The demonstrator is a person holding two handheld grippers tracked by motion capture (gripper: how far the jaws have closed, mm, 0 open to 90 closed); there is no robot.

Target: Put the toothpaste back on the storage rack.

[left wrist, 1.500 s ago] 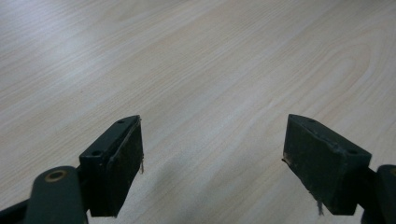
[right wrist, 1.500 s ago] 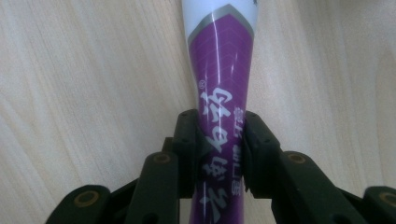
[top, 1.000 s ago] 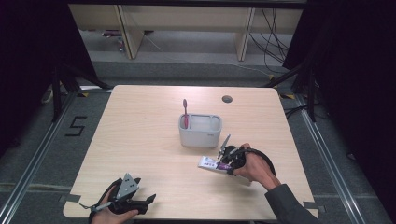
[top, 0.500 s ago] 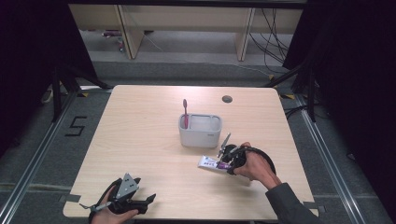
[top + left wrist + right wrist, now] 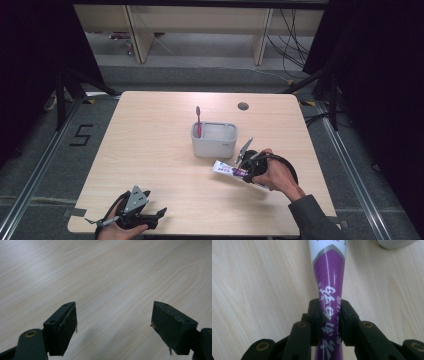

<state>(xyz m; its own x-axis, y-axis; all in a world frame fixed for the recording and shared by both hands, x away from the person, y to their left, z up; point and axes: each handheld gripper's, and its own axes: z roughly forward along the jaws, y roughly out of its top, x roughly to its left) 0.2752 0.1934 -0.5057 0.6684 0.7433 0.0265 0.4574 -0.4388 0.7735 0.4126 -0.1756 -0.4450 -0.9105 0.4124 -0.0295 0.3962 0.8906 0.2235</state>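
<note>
Unmoved: toothpaste tube (image 5: 329, 287) between right tool (image 5: 329, 322) jaws

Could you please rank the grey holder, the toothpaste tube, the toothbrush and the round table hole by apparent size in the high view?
1. Grey holder.
2. Toothpaste tube, partly hidden by the right hand-held gripper, so unsure against the next.
3. Toothbrush, its lower part inside the holder.
4. Table hole.

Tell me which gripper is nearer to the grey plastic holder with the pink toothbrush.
Right. The right gripper sits just beside the grey plastic holder, clamping a purple-and-white toothpaste tube; the left gripper lies open at the table's near left edge.
</note>
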